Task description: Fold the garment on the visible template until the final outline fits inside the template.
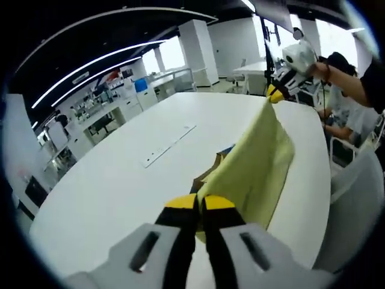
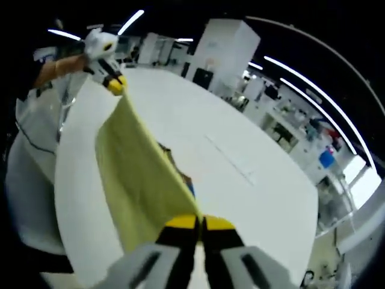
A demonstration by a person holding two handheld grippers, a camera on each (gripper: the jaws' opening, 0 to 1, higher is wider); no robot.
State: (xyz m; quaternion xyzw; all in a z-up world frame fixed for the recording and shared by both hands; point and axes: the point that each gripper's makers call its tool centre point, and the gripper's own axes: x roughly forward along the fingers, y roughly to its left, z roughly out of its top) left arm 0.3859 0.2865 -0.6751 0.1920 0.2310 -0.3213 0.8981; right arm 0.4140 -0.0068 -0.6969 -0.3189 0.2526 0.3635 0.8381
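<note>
A pale yellow garment hangs stretched in the air above the white table, held by two corners. My left gripper is shut on one corner, yellow tips pressed together. The right gripper pinches the far corner, a person's hand behind it. In the right gripper view the same garment runs from my right gripper, shut on its near corner, up to the left gripper. A brownish template with a blue patch peeks out on the table under the cloth; the template is mostly hidden.
A long grey strip is set into the table top. A white chair stands by the table's right edge. A seated person is behind it. Desks, shelves and pillars fill the room beyond.
</note>
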